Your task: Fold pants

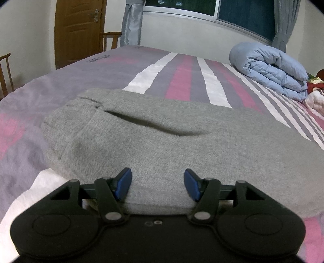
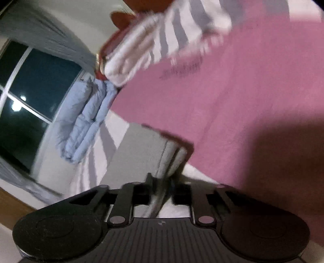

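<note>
Grey pants bunched on the striped bed

Black links of the left tool fill the bottom of its view, with the blue pads set apart on either side of a thick fold of the grey pants. Both pads lie against the cloth, so the left tool grips that near edge. These pants lie folded in a mound on the bed, whose cover is striped pink, white and grey-violet. One open slit, perhaps a pocket, shows on top of the mound.

Farther back on the bed, to the right, lies a folded light blue duvet, well apart from the pants. Behind it are a window with grey curtains, a wooden door and a chair beside the bed.

Motion blurs the right tool's view. Its narrow-set jaws have grey cloth running between them, but whether the right tool presses on it I cannot tell.
</note>
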Available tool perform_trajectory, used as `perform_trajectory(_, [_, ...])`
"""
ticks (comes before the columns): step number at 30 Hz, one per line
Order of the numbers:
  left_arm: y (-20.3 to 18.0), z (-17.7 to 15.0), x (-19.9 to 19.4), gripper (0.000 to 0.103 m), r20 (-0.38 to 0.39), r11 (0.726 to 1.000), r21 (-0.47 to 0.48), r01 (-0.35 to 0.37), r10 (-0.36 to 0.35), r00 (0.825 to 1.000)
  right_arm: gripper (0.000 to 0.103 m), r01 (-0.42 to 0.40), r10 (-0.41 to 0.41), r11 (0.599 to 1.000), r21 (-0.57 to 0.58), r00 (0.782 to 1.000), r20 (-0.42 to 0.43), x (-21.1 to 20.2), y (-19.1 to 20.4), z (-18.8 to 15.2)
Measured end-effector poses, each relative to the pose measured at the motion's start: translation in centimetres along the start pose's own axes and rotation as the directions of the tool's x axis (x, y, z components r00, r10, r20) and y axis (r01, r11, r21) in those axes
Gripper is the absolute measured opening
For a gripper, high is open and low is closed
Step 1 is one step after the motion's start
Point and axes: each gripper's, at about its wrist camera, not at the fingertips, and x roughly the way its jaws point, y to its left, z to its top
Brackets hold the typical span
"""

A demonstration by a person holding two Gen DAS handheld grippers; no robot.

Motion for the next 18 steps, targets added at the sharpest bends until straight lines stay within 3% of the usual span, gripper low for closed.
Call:
perform_trajectory(2, [0.0,0.4,-0.5,0.051,0.002,1.0,0.01,0.003,-0.003,1.0,0.027,0.085,-0.074,0.992,-0.093,0.99,0.119,-2.7,1.2,-0.2])
perform_trajectory(5, [-0.2,0.9,-1.7,0.054,0.045,1.0,0.019,-0.019,0.018,0.999,0.027,0.033,-0.005,0.977,-0.21,0.991,0.134,-4.5,3.1,-0.8])
perform_trajectory(8, [-0.4,2.0,-2.6,0.057,0.085,1.0,0.022,-0.008,0.006,0.996,0.027,-0.077,0.107,0.917,-0.392,0.993,0.055,-4.4,7.0,-2.4])
perform_trajectory(12, [-1.1,4.0,-2.5,0.062,0.094,0.998,0.067,-0.005,-0.001,0.996,0.027,-0.192,0.185,0.793,-0.579,0.98,-0.072,-2.2,13.1,-5.5])
perform_trajectory(18, [1.9,6.4,-0.3,0.059,0.049,0.999,0.016,-0.049,0.048,0.998,0.027,-0.304,0.228,0.75,-0.587,0.953,-0.201,2.9,18.9,-8.5])
